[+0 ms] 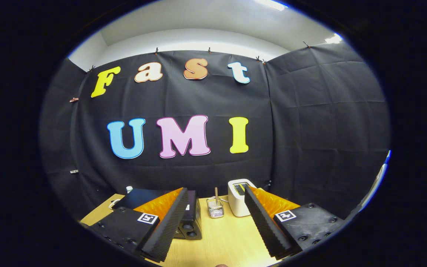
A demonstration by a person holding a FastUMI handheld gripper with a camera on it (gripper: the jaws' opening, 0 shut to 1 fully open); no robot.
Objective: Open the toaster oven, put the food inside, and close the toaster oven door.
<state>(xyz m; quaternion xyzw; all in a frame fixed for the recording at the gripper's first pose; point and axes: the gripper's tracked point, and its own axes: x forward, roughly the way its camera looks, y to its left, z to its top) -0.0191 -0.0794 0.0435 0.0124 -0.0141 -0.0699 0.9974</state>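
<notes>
A black toaster oven stands on the wooden table, mostly hidden behind my left finger; its knobs show beside the finger's pad. I cannot tell whether its door is open. My gripper is held high above the table, open, with nothing between its fingers. Beyond the gap stands a small wire basket with a stick rising from it.
A white pop-up toaster stands just right of the basket, partly behind my right finger. A small white-capped bottle sits at the back left of the table. Black cloth walls close in the booth behind and to the right.
</notes>
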